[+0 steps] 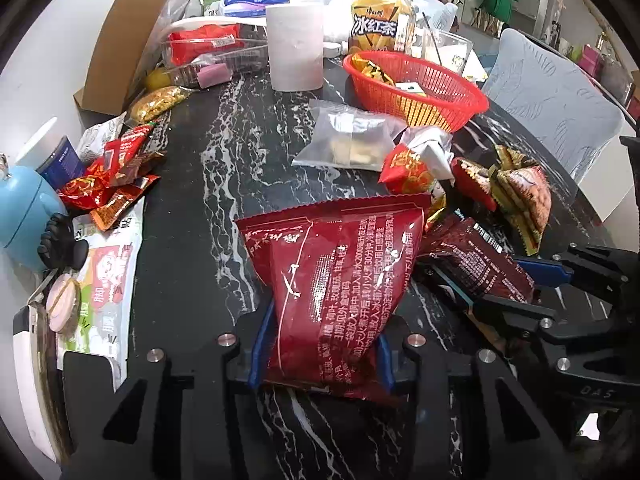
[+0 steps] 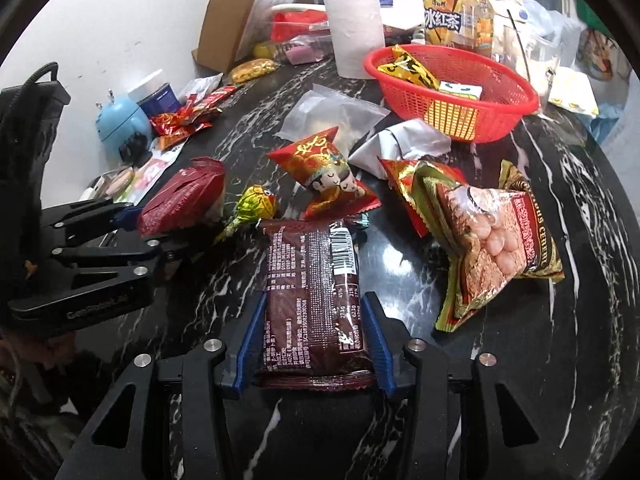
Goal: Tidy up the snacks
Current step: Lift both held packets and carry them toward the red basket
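Gripping one dark red foil snack pouch [image 1: 332, 280], the left gripper [image 1: 320, 356] pinches its lower end between blue pads, angled down at the black marbled worktop [image 1: 208, 152]. Right gripper [image 2: 314, 348] is clamped on one flat brown snack packet [image 2: 312, 296] lying on the worktop, also tilted down. One red plastic mesh basket [image 2: 460, 112] sits behind, two yellow packets visible inside. One white paper roll [image 1: 295, 48], one iced tea bottle [image 1: 380, 20]. Loose red sachets at left too jumbled to count; packet text unreadable.
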Motion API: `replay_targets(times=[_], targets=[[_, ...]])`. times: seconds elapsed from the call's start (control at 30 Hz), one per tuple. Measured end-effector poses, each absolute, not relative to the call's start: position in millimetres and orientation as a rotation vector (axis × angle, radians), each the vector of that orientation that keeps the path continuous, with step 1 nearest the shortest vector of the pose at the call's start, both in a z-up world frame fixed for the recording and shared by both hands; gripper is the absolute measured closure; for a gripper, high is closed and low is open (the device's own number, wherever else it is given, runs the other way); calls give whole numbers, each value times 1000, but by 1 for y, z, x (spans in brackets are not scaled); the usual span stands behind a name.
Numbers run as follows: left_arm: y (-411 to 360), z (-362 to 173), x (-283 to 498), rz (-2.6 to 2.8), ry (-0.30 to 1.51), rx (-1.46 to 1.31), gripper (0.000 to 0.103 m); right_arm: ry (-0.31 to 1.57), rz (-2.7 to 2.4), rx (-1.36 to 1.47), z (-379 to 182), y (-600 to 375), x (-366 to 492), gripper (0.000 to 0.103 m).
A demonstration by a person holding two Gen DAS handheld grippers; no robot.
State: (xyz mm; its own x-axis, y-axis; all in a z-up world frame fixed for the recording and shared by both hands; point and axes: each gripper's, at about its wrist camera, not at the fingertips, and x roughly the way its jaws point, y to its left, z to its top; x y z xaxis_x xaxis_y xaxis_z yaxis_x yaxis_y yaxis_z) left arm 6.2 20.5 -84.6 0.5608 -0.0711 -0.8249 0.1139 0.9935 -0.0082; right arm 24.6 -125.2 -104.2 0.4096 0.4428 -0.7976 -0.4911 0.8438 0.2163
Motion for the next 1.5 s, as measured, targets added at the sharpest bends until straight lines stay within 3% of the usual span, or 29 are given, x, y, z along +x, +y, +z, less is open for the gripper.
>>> replay_targets(times=[0.77,1.2,1.5], targets=[[-13,8,26,-219,741,53,62,806,594,48,-25,-159,33,59],[-52,44,86,-292,637,107,62,672,509,32,20,-187,84,59],[-71,42,145,-318,624,100,62,617,437,-3,31,-196,134,59]])
